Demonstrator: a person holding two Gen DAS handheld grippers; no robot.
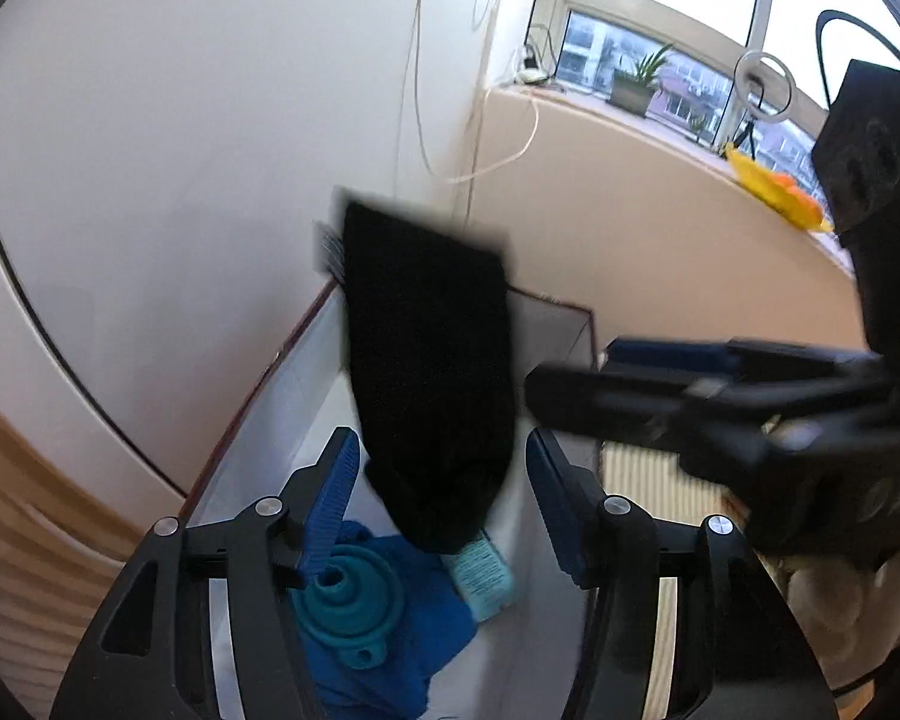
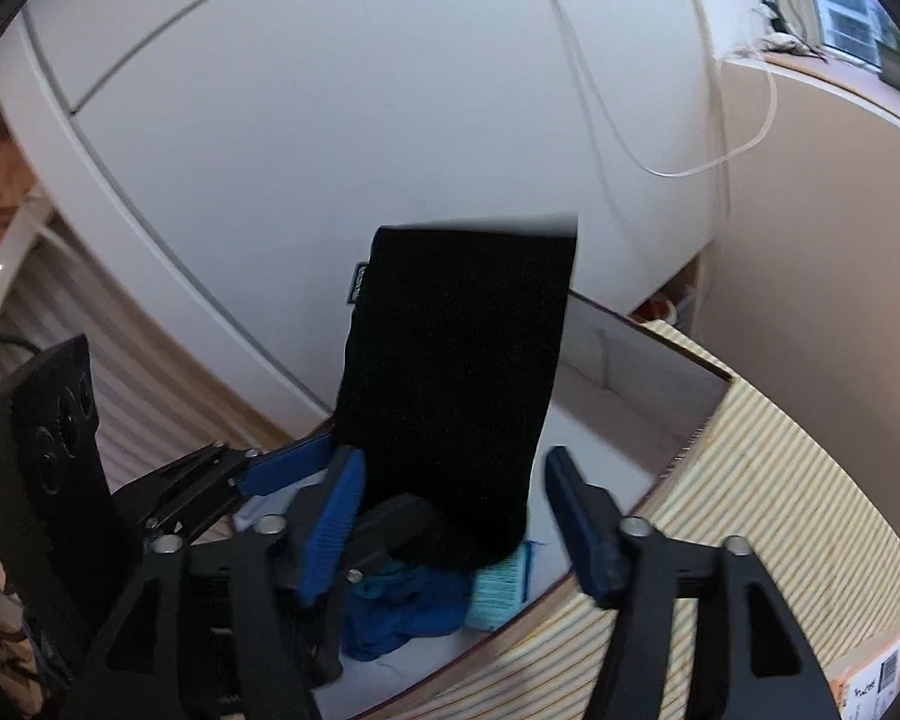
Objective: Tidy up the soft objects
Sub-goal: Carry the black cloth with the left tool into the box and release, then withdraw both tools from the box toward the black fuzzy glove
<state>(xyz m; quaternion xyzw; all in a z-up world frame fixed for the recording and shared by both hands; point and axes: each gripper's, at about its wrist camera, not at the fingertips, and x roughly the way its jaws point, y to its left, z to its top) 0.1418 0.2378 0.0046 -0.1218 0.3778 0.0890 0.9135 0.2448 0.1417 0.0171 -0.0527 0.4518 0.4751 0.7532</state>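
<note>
Inside the striped box (image 2: 768, 462), on its white floor, a black knit cloth (image 1: 429, 372) stands upright on its lower end, which rests on a blue cloth (image 1: 402, 618) at the bottom of the box. The black cloth looks blurred at its edges in both views. Beside its lower end lies a light turquoise packet (image 1: 483, 573) with small print, touching the blue cloth. A teal funnel (image 1: 351, 606) sits on the blue cloth, just beside the left finger of the left gripper (image 1: 441, 492).

The left gripper has its jaws spread wide, and the lower part of the black cloth is between them, but the blue pads (image 1: 333, 498) do not press on it; a gap shows on each side. The right gripper (image 2: 456, 516) also has its jaws wide apart, with the black cloth between the fingers and not pinched. In the left wrist view the right gripper comes in from the right side, near the black cloth, and in the right wrist view the left gripper reaches in from the left, its blue tip close to the bottom of the cloth.

Behind the box there is a white cabinet (image 2: 342, 120) with thin cables (image 1: 426, 60) hanging in front. On the window sill (image 1: 678, 120) stand a potted plant (image 1: 636, 81) and a yellow object (image 1: 774, 189).
</note>
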